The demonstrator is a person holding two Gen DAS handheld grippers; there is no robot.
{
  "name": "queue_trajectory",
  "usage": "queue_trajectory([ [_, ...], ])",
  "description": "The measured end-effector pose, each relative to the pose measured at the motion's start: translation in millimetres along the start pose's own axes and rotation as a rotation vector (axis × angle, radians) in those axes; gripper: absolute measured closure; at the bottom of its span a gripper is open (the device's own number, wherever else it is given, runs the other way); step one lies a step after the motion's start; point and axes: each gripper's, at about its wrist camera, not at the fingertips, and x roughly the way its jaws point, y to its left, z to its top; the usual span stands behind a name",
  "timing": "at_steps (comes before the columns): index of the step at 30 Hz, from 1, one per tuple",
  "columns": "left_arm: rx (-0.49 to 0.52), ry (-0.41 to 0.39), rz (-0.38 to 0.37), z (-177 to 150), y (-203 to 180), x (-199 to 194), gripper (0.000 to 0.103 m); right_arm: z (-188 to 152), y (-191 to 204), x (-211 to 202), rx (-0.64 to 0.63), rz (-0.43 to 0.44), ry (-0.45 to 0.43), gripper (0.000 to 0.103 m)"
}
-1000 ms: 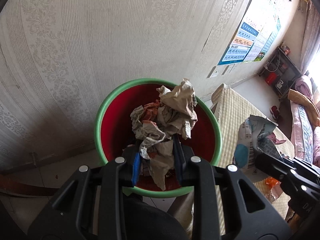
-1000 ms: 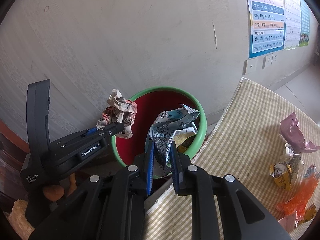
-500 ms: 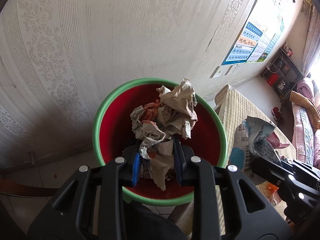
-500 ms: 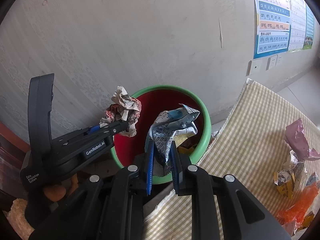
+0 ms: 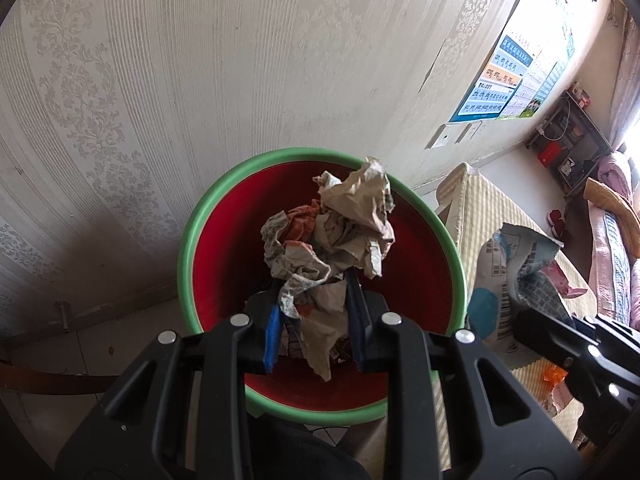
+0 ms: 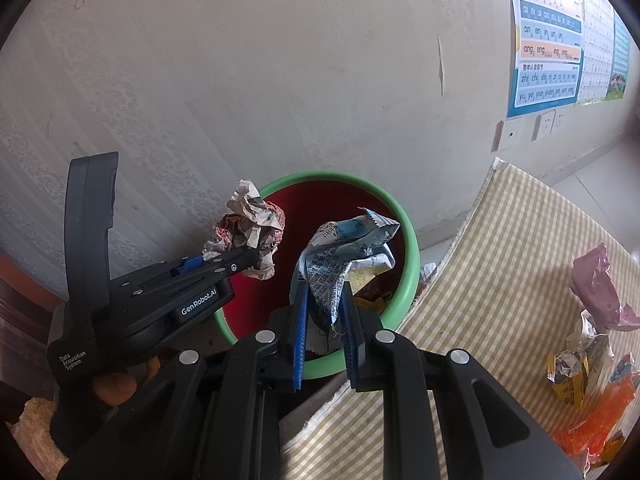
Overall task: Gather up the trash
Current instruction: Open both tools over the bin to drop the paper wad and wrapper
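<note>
A red bin with a green rim [image 5: 208, 216] [image 6: 408, 240] stands on the floor by the wall. My left gripper [image 5: 314, 300] is shut on a crumpled ball of newspaper [image 5: 340, 232] and holds it over the bin's opening. In the right wrist view the left gripper [image 6: 240, 258] holds that paper ball [image 6: 250, 222] at the bin's left rim. My right gripper [image 6: 324, 300] is shut on a crumpled blue and white wrapper [image 6: 344, 248] over the bin's near side. The wrapper also shows in the left wrist view [image 5: 516, 268]. Some trash lies in the bin.
A checked yellow mat [image 6: 500, 272] lies right of the bin. On it are a pink bag [image 6: 596, 280], a yellow wrapper [image 6: 572, 372] and orange wrappers [image 6: 604, 412]. A wallpapered wall [image 5: 240, 60] with a poster [image 6: 548, 32] stands behind the bin.
Both grippers have moved slightly closer over the bin, each keeping its hold. The bin looks a little larger and more centred.
</note>
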Motion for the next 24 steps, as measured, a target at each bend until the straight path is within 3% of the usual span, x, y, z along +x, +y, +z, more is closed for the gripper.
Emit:
queue_trajectory([
  [6, 0.001, -0.003, -0.003, 5, -2, 3, 0.073, 7, 6, 2, -0.024, 0.003, -0.008, 0.083],
  [8, -0.011, -0.009, 0.008, 5, 0, 4, 0.054, 8, 6, 1, -0.027, -0.003, -0.02, 0.06],
  [9, -0.019, -0.013, 0.008, 5, 1, 3, 0.044, 9, 6, 0, -0.025, -0.001, -0.03, 0.058],
  [17, -0.029, -0.016, 0.004, -5, 4, -6, 0.043, -10, -5, -20, 0.016, -0.005, -0.045, 0.058],
  [24, 0.009, 0.002, -0.038, -28, -19, -18, 0.043, -65, -44, -63, 0.118, -0.082, -0.056, 0.053],
])
